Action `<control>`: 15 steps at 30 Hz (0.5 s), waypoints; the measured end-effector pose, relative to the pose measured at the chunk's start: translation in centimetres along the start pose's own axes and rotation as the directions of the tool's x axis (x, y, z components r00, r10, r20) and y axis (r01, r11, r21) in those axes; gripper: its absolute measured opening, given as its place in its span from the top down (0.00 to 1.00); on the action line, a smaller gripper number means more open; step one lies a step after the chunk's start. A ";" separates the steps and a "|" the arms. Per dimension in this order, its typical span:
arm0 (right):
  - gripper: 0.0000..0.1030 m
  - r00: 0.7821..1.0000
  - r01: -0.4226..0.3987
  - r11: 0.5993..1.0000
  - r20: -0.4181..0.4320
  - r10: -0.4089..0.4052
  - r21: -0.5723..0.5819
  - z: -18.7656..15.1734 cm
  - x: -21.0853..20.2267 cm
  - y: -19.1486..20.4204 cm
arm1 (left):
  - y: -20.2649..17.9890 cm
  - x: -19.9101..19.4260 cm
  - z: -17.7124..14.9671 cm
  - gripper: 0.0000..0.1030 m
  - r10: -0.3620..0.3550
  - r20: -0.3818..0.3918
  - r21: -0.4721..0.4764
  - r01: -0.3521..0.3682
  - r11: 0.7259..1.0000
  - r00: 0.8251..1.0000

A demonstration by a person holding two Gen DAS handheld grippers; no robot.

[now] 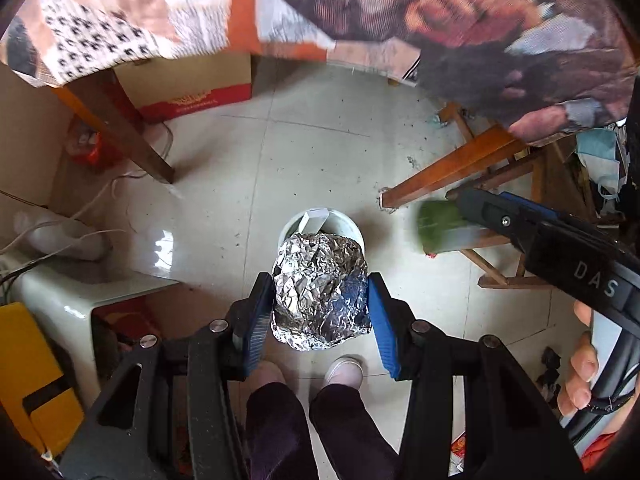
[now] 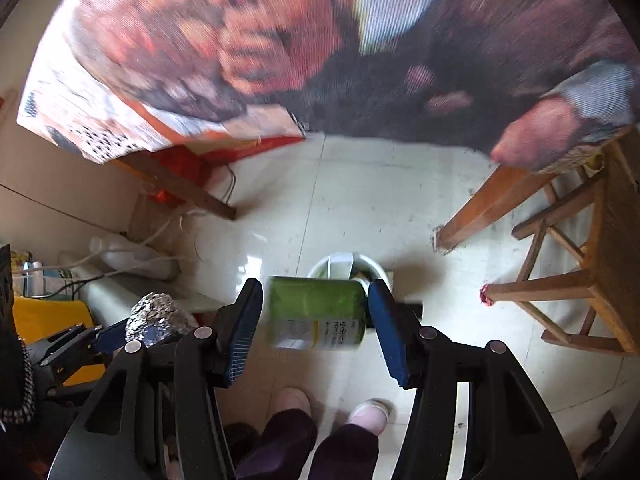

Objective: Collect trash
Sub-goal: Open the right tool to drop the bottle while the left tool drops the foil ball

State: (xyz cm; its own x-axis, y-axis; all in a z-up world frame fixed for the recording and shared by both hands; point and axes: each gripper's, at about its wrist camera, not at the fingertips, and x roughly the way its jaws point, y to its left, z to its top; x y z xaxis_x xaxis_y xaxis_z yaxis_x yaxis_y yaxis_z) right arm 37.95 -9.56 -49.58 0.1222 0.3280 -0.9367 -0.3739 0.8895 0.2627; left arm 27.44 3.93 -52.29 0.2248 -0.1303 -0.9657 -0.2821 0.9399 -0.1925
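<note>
Pale tiled floor (image 1: 304,152) below, wooden table legs either side, printed cloth (image 1: 400,4) hanging over the table edge up top. Both tools up over the small white bin (image 1: 352,226) on the floor, person's feet just behind it.

Left gripper (image 1: 320,312) – blue pads pressed on both sides of a crumpled foil ball (image 1: 320,292), held tight, sitting right above the bin's mouth in the left wrist view. Something white, a carton maybe, already poking out of the bin (image 2: 340,266).

Right gripper (image 2: 316,320) – jaws spread wide around a green can (image 2: 318,312). Can's blurred, lying sideways w/ label text visible; right end looks against the right pad, clear gap to the left pad, so can't tell if it's truly gripped. It's just above the bin rim. From the left cam, same green can (image 1: 440,226) shows at the tip of the right tool, off to the right of the bin.

Foil ball (image 2: 160,316) also visible from the right cam, lower left, between the left tool's fingers. Wooden stool (image 2: 580,272) on the right, cardboard box (image 1: 192,84) under the table, cables along the left wall.
</note>
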 end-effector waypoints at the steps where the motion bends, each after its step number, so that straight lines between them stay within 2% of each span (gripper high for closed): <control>1: 0.33 1.000 0.004 1.000 -0.017 -0.004 0.009 0.1 0.5 -0.3 | -0.1 0.8 0.2 0.55 0.000 -0.006 0.004 0.000 1.000 1.000; 5: 0.33 0.999 0.011 1.000 -0.042 -0.010 0.025 -0.2 1.0 -1.7 | -0.6 3.5 1.1 0.55 -0.012 -0.031 0.017 0.012 1.000 0.999; 11: 0.33 0.997 0.064 0.998 -0.033 -0.063 0.022 -0.3 0.3 -3.4 | -2.2 6.2 2.4 0.55 -0.005 -0.035 0.051 0.007 0.999 0.999; 15: 0.33 0.997 0.071 0.997 -0.021 -0.070 0.039 -0.3 -0.7 -4.3 | -3.2 7.1 3.0 0.48 -0.010 -0.082 0.052 0.014 0.999 0.997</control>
State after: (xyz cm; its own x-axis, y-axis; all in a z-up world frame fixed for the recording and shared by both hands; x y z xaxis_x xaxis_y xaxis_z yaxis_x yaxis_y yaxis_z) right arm 39.23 -13.70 -50.13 0.1284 0.2582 -0.9575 -0.3284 0.9221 0.2046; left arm 32.74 0.96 -58.01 0.1498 -0.1650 -0.9748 -0.2296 0.9532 -0.1966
